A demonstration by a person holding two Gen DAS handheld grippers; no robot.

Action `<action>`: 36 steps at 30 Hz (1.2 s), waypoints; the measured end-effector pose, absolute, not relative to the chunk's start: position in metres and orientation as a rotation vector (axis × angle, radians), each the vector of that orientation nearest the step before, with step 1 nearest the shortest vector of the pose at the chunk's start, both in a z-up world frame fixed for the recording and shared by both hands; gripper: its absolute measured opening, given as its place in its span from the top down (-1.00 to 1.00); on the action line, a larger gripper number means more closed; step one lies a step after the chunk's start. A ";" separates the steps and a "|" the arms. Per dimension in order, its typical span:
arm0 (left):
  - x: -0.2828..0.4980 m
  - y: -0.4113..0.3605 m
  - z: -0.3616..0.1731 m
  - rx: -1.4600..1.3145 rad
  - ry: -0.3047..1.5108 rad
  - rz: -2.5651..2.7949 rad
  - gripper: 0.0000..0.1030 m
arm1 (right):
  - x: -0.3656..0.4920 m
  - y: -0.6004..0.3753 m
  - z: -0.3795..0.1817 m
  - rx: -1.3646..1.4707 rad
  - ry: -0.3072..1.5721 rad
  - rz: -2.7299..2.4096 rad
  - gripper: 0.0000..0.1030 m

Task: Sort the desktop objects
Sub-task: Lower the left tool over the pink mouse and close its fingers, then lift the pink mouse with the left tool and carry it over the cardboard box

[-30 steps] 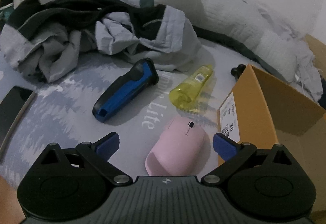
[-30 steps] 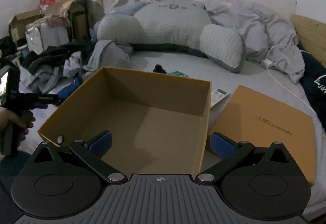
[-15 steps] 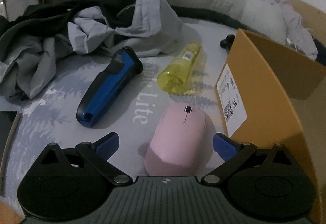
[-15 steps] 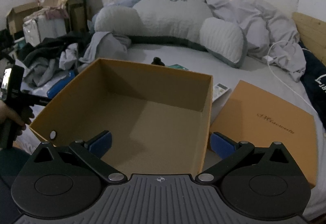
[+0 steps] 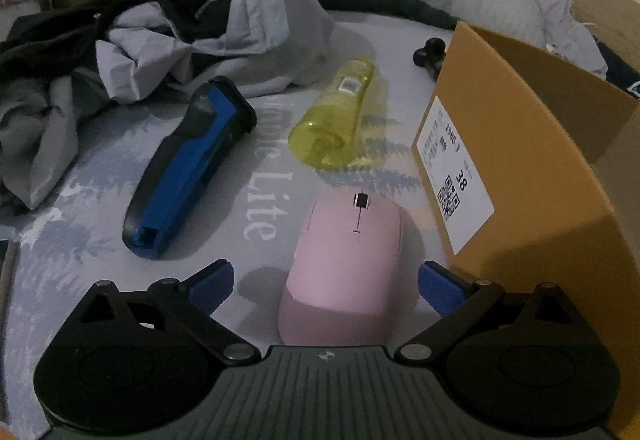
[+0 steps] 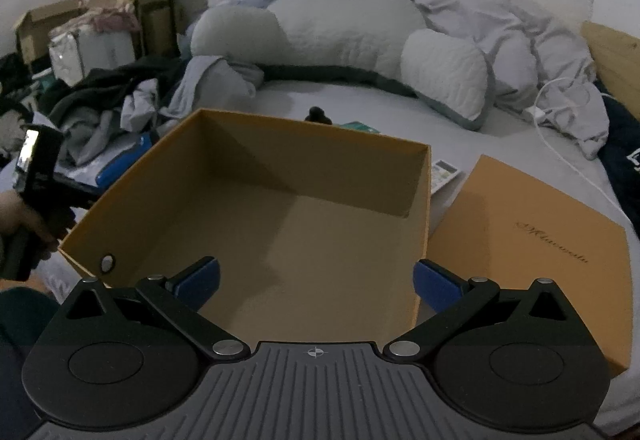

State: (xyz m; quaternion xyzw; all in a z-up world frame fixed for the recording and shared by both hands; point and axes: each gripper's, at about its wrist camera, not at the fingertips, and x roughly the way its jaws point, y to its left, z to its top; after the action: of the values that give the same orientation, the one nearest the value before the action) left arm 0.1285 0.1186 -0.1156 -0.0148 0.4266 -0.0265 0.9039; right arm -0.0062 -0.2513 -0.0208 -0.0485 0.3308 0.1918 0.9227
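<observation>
A pink mouse point(image 5: 344, 264) lies on the grey bedsheet, its near end between the open jaws of my left gripper point(image 5: 324, 286). A blue and black shaver point(image 5: 188, 172) lies to its left and a yellow transparent bottle point(image 5: 336, 120) lies beyond it. An open orange box point(image 5: 532, 168) stands just right of the mouse; it also shows in the right wrist view point(image 6: 280, 216), empty. My right gripper point(image 6: 316, 278) is open and empty, above the box's near edge.
A heap of grey and black clothes point(image 5: 160, 36) lies behind the shaver. A small black object point(image 5: 430, 54) sits by the box's far corner. The orange box lid point(image 6: 532, 240) and a remote point(image 6: 444, 174) lie right of the box. A large pillow point(image 6: 344, 28) lies at the back.
My left gripper has moved forward and right, closing in on the pink mouse, which now sits between the jaws. The right gripper has drifted slightly nearer over the box.
</observation>
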 end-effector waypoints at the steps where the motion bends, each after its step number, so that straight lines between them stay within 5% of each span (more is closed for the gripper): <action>1: 0.130 0.119 -0.118 -0.028 0.889 -0.058 -1.00 | -0.006 -0.251 -0.021 -0.100 0.681 0.395 -1.00; 13: 0.143 0.112 -0.128 0.065 0.882 -0.095 -0.82 | -0.001 -0.245 -0.024 -0.109 0.694 0.406 -1.00; 26: 0.144 0.099 -0.127 0.110 0.873 -0.119 -0.21 | -0.001 -0.243 -0.025 -0.119 0.697 0.414 -1.00; 36: 0.140 0.092 -0.122 0.144 0.874 -0.069 -0.17 | -0.002 -0.243 -0.025 -0.126 0.694 0.421 -1.00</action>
State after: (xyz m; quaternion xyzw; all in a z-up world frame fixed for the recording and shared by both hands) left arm 0.1396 0.0923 -0.1218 0.0697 0.4228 -0.0333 0.9029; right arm -0.0024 -0.2428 -0.0253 -0.0612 0.3371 0.2047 0.9169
